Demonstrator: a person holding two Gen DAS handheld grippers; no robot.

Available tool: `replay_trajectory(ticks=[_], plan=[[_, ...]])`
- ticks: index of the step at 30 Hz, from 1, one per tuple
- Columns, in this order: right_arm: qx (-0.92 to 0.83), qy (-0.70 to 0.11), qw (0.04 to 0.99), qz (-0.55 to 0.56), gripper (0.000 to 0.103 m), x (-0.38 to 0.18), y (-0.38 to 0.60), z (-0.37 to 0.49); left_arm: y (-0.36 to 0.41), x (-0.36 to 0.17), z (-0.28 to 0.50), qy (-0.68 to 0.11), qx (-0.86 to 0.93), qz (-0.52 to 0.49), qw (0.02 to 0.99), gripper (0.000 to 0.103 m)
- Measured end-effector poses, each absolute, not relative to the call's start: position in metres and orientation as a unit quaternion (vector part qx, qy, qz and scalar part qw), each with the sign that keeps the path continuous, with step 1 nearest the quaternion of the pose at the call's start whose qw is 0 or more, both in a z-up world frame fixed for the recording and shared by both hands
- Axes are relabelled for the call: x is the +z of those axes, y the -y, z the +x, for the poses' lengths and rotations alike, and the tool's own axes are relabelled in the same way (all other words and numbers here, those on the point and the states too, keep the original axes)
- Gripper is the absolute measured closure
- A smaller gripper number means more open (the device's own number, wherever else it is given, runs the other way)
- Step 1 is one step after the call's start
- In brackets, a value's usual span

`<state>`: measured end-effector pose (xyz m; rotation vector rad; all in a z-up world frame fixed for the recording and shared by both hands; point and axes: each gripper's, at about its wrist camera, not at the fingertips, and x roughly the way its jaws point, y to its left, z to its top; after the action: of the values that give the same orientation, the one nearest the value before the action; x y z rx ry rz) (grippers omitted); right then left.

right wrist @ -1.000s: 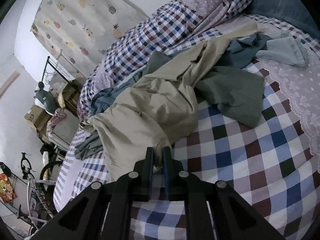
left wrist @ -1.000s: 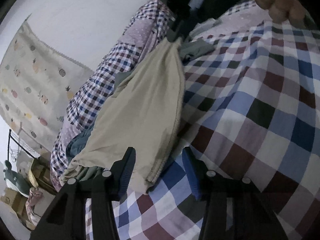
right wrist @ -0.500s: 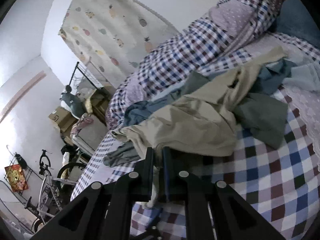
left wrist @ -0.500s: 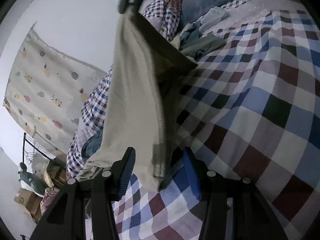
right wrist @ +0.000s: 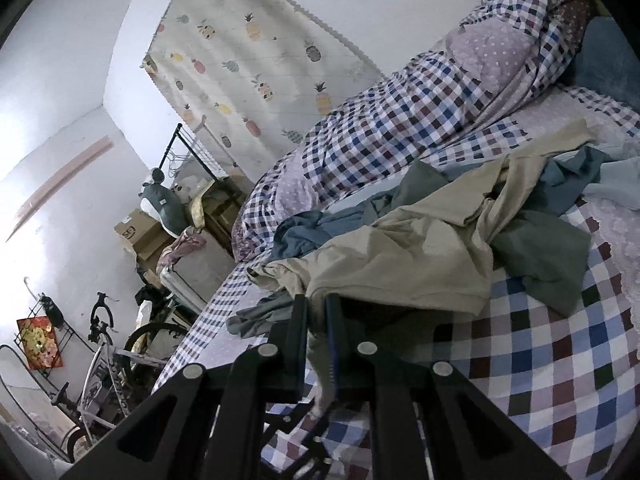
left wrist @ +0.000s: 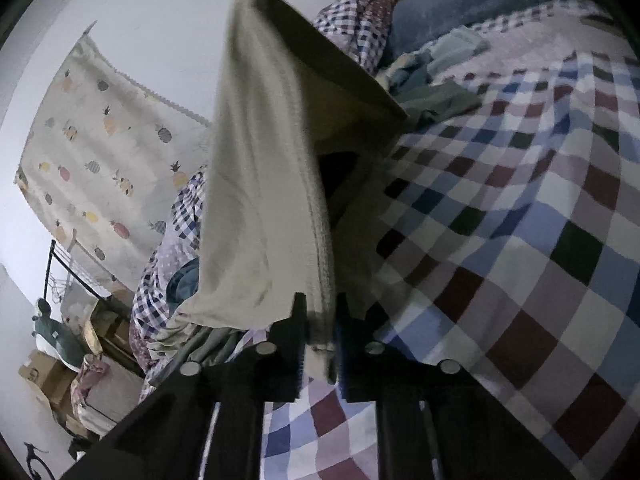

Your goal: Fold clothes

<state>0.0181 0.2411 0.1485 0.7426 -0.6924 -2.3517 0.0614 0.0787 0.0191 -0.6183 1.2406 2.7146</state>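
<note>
Beige garment [left wrist: 260,184] is clamped at its hem by left gripper [left wrist: 320,332], stretched taut toward 12 o'clock; only right view shows its bulk on the pile [right wrist: 532,216] atop the bed [right wrist: 560,360]. Right gripper [right wrist: 317,320] is closed on garment edge.

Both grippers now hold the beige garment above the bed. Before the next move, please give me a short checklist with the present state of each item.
1. Left gripper shut on the beige garment: ok.
2. Right gripper shut on its edge: ok.
3. Garment stretched between both grippers: ok.
4. Garment free from the grey-green clothes: not ok, still draped over them.
5. Checked bedspread has bare space for laying it: ok.
6. Which garment part is gripped: cannot tell.
</note>
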Motion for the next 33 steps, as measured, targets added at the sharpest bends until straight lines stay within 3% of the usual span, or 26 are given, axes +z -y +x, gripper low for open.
replay_trajectory(ticks=[5,14,18,19,21,27,33], plan=[[-0.881,0.259,0.277,0.282,0.095,0.146,-0.247,0.016,-0.060,0.052,0.066,-0.347,0.921,-0.175,0.036,0.097],[-0.860,0.187,0.337,0.333,0.091,0.130,-0.204,0.016,0.033,0.143,0.076,-0.157,0.980,-0.118,-0.027,0.099],[-0.854,0.113,0.365,0.352,0.073,0.120,-0.173,0.021,0.092,0.162,0.070,-0.079,0.987,-0.127,-0.066,0.099],[-0.859,0.096,0.360,0.351,0.060,0.118,-0.170,0.022,0.103,0.165,0.069,-0.062,0.987,-0.130,-0.074,0.099],[-0.869,0.066,0.344,0.350,0.053,0.113,-0.166,0.022,0.133,0.170,0.067,-0.025,0.986,-0.136,-0.094,0.100],[-0.887,0.051,0.267,0.374,0.053,0.076,-0.178,-0.003,0.198,0.163,0.061,0.055,0.976,-0.160,-0.138,0.100],[-0.896,0.041,0.193,0.398,0.053,0.042,-0.191,-0.033,0.218,0.150,0.051,0.067,0.970,-0.179,-0.147,0.100]])
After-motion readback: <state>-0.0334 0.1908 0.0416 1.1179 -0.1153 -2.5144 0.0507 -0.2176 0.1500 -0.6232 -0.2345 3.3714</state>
